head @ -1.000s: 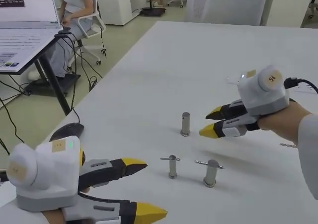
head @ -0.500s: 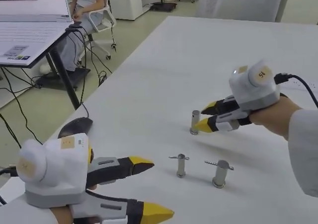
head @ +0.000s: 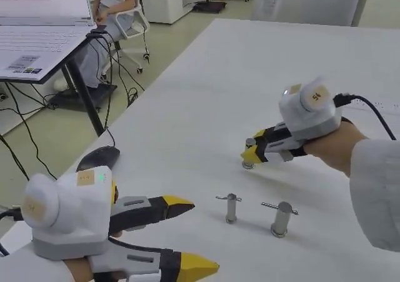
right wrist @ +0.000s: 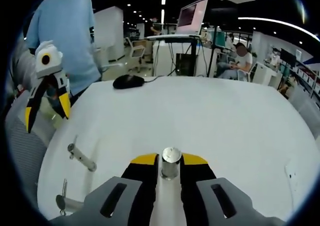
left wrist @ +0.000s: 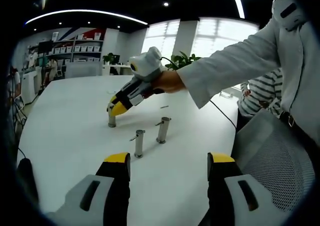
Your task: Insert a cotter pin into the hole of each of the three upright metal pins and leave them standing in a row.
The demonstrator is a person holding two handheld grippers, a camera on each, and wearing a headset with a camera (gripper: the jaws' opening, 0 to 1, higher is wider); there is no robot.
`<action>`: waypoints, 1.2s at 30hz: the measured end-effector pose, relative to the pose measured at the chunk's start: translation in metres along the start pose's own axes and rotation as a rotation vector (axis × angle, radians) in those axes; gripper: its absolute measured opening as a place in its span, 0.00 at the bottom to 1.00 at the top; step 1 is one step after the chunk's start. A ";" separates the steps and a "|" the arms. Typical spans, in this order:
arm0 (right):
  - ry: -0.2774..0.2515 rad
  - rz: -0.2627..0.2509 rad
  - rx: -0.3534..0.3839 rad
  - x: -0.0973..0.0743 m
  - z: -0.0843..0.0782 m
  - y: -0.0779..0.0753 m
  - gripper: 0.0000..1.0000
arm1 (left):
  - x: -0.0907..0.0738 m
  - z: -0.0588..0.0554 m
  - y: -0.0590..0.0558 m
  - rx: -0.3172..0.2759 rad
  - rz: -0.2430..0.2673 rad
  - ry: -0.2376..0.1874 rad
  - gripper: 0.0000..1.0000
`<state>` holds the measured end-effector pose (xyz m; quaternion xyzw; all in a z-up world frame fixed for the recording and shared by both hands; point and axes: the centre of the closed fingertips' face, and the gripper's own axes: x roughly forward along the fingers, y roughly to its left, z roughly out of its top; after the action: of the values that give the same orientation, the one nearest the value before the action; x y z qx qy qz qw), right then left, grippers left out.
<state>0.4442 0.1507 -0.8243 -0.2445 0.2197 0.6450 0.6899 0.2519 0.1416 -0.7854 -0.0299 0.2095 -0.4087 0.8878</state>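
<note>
moved: right gripper [head: 252,154] reached bare metal pin [right wrist: 170,162]
grip: fingers [right wrist: 144,172] clenched on pin, axis upright
left gripper [left wrist: 169,158]: released, farther off

Dull grey metal, faintly shiny, on the pin [right wrist: 170,156]; glossy yellow-and-black plastic on the tips of the right gripper [right wrist: 170,162]; smooth matt white on the table [head: 206,94]; plain white cloth on the sleeve [head: 375,188].

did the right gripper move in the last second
Yes. The right gripper went left to the far metal pin: its tips were apart from the pin then, and its fingers now close around it.
</note>
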 end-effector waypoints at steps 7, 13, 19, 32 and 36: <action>-0.021 -0.011 0.061 -0.002 0.001 -0.002 0.14 | 0.000 0.000 0.000 -0.001 0.002 -0.004 0.62; -0.011 -0.015 0.058 -0.007 -0.002 -0.001 0.13 | 0.001 0.002 -0.001 0.002 -0.001 -0.004 0.62; -0.032 -0.018 0.081 -0.024 -0.006 -0.002 0.12 | 0.004 0.006 -0.004 0.009 -0.009 -0.009 0.62; -0.032 -0.087 0.113 -0.076 -0.026 -0.002 0.12 | 0.016 0.018 -0.017 0.043 -0.048 -0.017 0.61; -0.032 -0.095 0.119 -0.090 -0.033 0.003 0.12 | 0.019 0.021 -0.023 0.054 -0.062 -0.016 0.61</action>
<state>0.4349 0.0599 -0.7946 -0.2029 0.2349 0.6009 0.7365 0.2551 0.1096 -0.7679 -0.0156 0.1904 -0.4411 0.8769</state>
